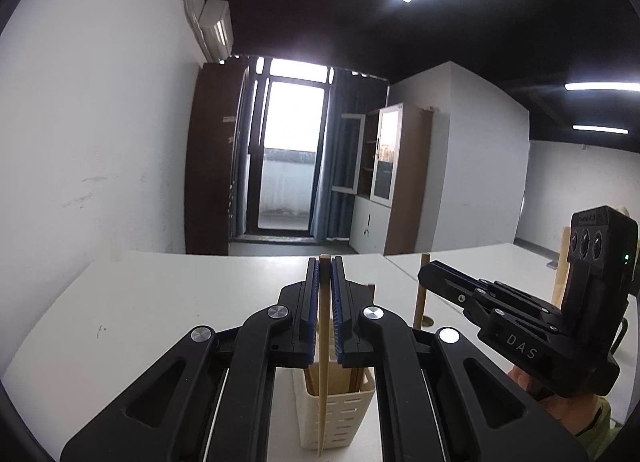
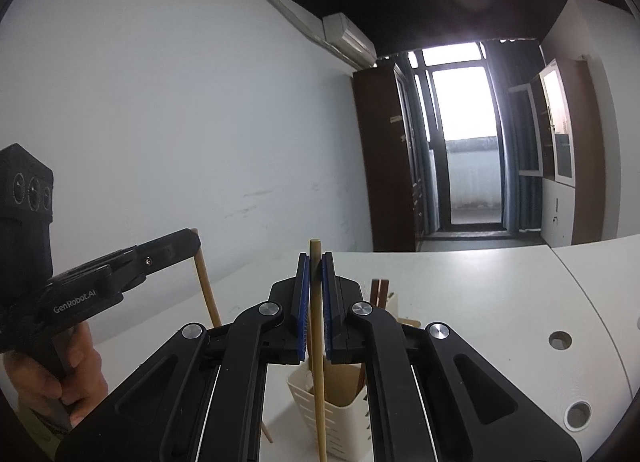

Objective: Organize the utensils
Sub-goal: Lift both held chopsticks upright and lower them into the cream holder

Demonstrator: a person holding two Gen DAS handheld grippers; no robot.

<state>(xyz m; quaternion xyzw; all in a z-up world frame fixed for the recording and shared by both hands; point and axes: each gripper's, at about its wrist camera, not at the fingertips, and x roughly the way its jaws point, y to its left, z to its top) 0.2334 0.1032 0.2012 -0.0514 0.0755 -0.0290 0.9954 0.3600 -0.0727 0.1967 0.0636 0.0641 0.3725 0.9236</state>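
each gripper, left [image 1: 326, 262] and right [image 2: 316, 256], clamps one chopstick [image 1: 323, 362] upright above the holder [image 1: 338, 418] at six o'clock, ready for dropping in.

The lower end of the chopstick [image 1: 322, 362] in the left tool [image 1: 325, 262] is cut off near the frame bottom. The holder [image 2: 340, 422] base is cropped by the frame edge in the right wrist view; its contents are largely hidden behind the right tool [image 2: 315, 256]. The hand [image 2: 60, 378] is partly covered by the handle.
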